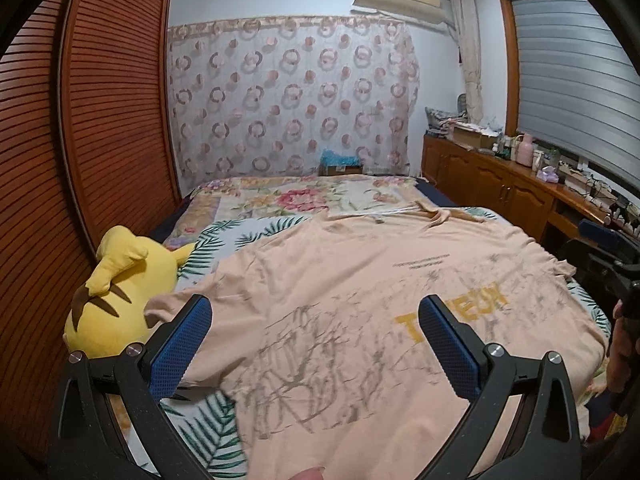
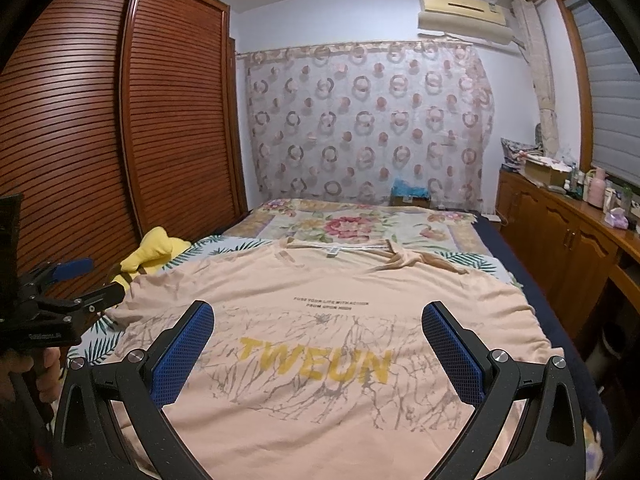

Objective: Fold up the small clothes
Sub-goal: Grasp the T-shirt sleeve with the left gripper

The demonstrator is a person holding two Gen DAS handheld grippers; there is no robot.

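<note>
A peach T-shirt (image 1: 360, 300) with grey branch print and yellow letters lies spread flat, front up, on the bed, collar at the far end; it also shows in the right wrist view (image 2: 320, 320). My left gripper (image 1: 316, 320) is open and empty, held above the shirt's near left part, close to its left sleeve. My right gripper (image 2: 318, 324) is open and empty above the shirt's lower middle, over the yellow letters. The left gripper also shows at the left edge of the right wrist view (image 2: 60, 280), and the right one at the right edge of the left wrist view (image 1: 608, 248).
A yellow plush toy (image 1: 120, 300) lies on the bed's left side by the slatted wooden wardrobe (image 1: 80, 140). The bed (image 1: 304, 196) has a floral cover at the far end. A low wooden cabinet (image 1: 500, 184) with clutter runs along the right wall.
</note>
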